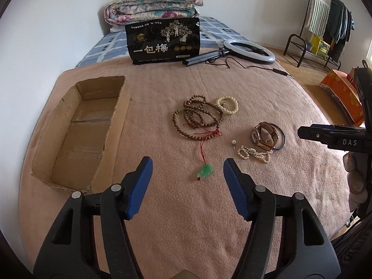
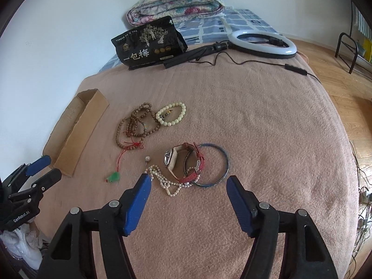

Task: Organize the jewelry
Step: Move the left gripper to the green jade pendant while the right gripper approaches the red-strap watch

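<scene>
Above the blanket [image 1: 162, 209], left gripper [image 1: 187, 166] and right gripper [image 2: 188, 181] jaws stand partly open, holding nothing.

Salmon-pink blanket [image 1: 186, 209] throughout. Brown wooden beads [image 1: 197, 116] with red cord, centre; cream bracelet [image 1: 227, 104] beside. Green pendant [image 1: 205, 171] lower centre. Red-strapped watch [image 2: 186, 162], blue bangle [image 2: 224, 162]. Floral quilt [image 1: 151, 4], blue-checked sheet [image 1: 109, 44], top. Plain brown cardboard box [image 1: 55, 125], left.

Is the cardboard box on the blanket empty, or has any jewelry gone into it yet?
Empty. The left wrist view shows the cardboard box with a bare floor, nothing inside.
</scene>
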A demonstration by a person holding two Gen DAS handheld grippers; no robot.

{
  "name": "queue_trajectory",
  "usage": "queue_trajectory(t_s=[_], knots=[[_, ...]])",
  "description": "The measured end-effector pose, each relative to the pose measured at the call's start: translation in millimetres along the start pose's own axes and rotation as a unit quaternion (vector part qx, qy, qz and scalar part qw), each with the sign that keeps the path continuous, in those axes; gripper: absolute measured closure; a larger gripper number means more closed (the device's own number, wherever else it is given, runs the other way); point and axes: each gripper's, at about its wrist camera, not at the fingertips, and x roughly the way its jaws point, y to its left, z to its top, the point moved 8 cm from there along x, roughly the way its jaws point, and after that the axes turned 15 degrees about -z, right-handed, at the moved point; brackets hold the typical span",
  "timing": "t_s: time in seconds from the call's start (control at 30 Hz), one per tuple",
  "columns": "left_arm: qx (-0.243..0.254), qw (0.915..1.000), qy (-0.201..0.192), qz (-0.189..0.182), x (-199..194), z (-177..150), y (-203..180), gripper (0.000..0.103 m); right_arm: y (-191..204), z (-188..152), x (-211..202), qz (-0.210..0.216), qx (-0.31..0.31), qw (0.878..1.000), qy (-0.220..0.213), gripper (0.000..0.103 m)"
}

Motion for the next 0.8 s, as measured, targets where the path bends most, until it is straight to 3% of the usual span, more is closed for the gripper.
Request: queue_trajectory(t_s=[0.3, 0.7, 0.8], knots=[[-0.020, 0.9965, 0.069, -0.043, 44, -17, 3, 0.050, -5, 10, 35, 0.014, 0.017, 0.999, 0.048, 0.060], [-0.001, 0.9923, 0.114, -0.049, 90, -30, -2, 0.051, 5, 11, 58, 0.019, 0.009, 0.997, 0.070, 0.070], [0.008, 0.9908, 0.126, -0.049, 100, -30, -2, 0.057, 6, 13, 58, 0.018, 0.004, 0.998, 0.068, 0.070]])
